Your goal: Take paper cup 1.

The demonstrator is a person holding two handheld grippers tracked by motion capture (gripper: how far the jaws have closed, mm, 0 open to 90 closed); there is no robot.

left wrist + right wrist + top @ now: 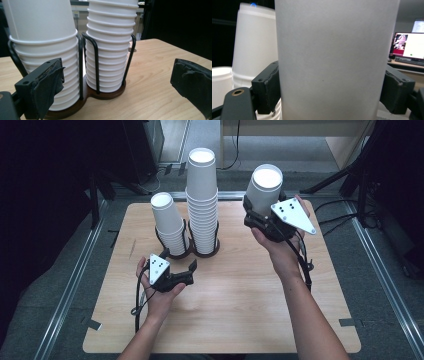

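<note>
We work over the tabletop (230,320), light wood w/ rounded corners. Toward its far edge, left of centre, sits the twin wire holder (192,251), dark base, two bays side by side. Right bay carries the tall stack (202,200) of white paper cups; left bay has the short stack (169,225), top cup leaning a bit toward the tabletop's left edge.

The single cup (263,187) is up in the air near the far right corner, upside down, base toward the cam. The right gripper (260,215) has it clamped: in the right gripper view both pads press the cup wall (337,60), low on the body. The left gripper (190,270) rests nr the holder's front, jaws wide apart, nothing between them; in the left gripper view they frame both stacks (110,50).

Step in hand, as we judge it: seat this cup on one of the stacks, prob. the short one. To do it well:
- keep the squeeze light, paper wall dents easily
- bring the cup's axis in line w/ the stack's lean before lowering
- lower straight, no sideways push, the tall stack is just beside and could tip
- use the free left gripper to steady the holder if it shifts
- let go only once the rim sits evenly all round.
</note>
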